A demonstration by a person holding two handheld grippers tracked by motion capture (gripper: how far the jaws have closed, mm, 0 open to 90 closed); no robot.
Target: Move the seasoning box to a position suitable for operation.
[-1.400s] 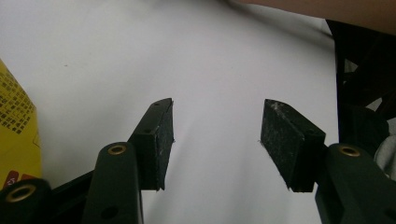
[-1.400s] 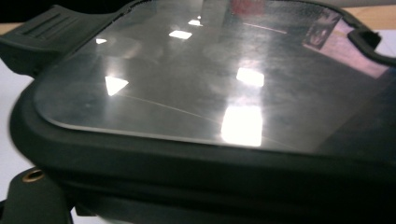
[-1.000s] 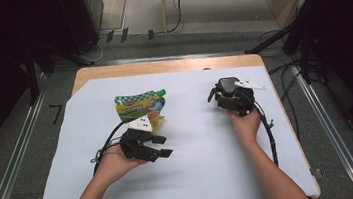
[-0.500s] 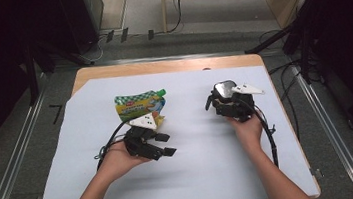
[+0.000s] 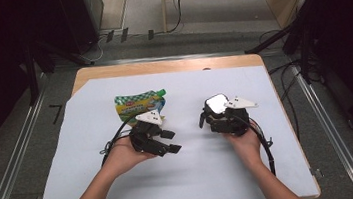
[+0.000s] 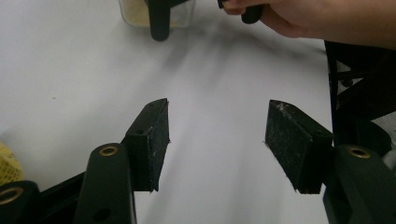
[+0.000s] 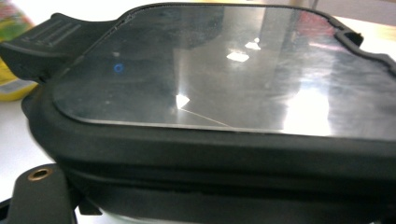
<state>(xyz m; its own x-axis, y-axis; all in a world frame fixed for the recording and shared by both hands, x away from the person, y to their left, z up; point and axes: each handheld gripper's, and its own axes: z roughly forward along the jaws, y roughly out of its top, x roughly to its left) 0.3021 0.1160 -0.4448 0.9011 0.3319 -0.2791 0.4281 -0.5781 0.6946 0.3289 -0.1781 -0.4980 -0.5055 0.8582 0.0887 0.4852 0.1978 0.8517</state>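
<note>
Your right tongs (image 5: pixel 212 117) are clamped on a clear container with a black-rimmed lid (image 5: pixel 217 104), held just above the table (image 5: pixel 283 168) on its right half. In the right gripper view that lid (image 7: pixel 205 70) sits right before the camera, glossy and reflective, its latch tab toward the upper left. The lid looks seated on the container, so I judge the pick-up done and the lid not yet opened.

Your left tongs (image 5: pixel 168 141) stand apart with nothing between them, low over the table near the middle and pointing toward the container. In the left gripper view the two pads (image 6: pixel 152 142) frame bare white table, and the container's lower part (image 6: pixel 156 11) shows at the top edge with pale, grainy contents, your right hand (image 6: pixel 299 16) beside it.

A green and yellow refill pouch (image 5: pixel 139 104) lies flat behind your left hand, apart from both tongs and with its green cap on. What seems left: bring the free tongs to the latch, open the lid, then deal with the pouch.

Hard to make out: the right jaws themselves are hidden under the lid, the pouch's print is too small to read, and the container's contents can't be identified.
</note>
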